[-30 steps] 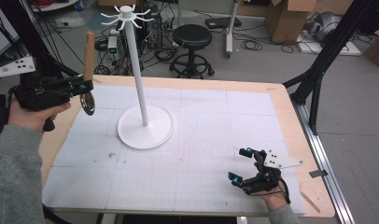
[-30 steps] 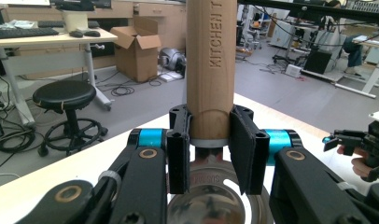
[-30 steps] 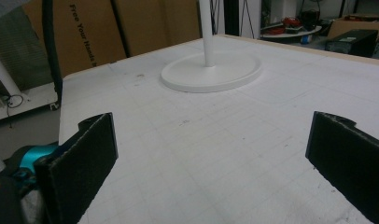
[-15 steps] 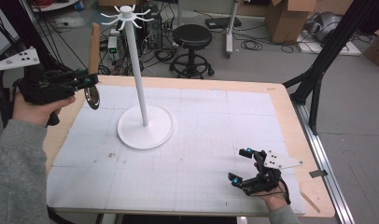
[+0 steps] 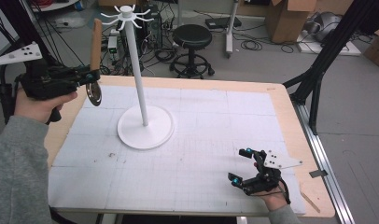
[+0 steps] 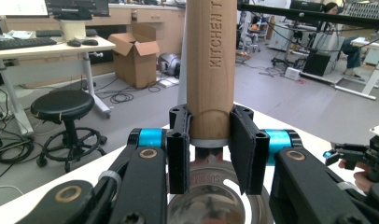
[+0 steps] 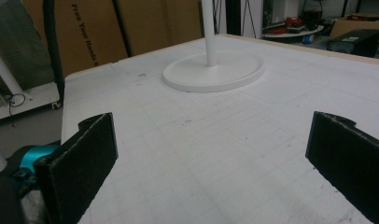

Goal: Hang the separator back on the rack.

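Wooden-handled pizza cutter (image 5: 94, 56), steel wheel down, clamped upright in left hand-held gripper (image 5: 87, 77).

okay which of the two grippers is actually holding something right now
The left gripper: its jaws clamp the wooden-handled utensil held upright. The right gripper rests low over the table, jaws wide apart.

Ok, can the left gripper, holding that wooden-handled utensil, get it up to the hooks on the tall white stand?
Probably yes. The left gripper grips the wooden-handled utensil upright, beside the tall white stand, with its handle top near the hooks. Nothing stands between them, and the right gripper rests far off, open.
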A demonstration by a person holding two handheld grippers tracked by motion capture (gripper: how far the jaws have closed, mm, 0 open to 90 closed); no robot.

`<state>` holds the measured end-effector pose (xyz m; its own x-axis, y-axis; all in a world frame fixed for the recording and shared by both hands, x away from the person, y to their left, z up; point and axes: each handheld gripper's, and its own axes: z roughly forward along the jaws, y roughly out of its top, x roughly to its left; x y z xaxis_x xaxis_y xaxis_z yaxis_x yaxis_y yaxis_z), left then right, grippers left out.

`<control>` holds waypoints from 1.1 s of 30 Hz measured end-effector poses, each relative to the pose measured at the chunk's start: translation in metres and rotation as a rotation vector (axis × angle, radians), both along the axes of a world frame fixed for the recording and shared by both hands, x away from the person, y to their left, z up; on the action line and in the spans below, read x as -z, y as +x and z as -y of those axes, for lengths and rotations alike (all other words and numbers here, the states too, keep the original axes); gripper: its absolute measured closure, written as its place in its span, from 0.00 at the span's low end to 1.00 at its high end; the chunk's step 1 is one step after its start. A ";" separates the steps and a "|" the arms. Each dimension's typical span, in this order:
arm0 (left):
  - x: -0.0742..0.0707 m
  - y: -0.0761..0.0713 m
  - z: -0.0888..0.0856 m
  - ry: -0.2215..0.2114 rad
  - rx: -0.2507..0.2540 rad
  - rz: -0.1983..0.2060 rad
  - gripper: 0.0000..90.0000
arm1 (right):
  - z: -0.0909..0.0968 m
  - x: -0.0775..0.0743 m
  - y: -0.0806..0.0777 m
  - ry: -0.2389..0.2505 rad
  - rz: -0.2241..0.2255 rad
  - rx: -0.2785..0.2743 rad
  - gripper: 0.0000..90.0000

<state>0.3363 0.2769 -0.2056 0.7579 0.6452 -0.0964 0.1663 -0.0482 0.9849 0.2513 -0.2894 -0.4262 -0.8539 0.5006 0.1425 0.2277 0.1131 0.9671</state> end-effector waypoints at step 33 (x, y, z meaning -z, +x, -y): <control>0.007 0.014 0.023 0.016 -0.013 -0.032 0.77 | -0.001 0.000 0.000 0.000 -0.004 -0.010 0.01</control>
<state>0.3506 0.2537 -0.2126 0.7463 0.6564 -0.1103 0.1986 -0.0614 0.9782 0.2510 -0.2886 -0.4262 -0.8581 0.4925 0.1455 0.2301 0.1154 0.9663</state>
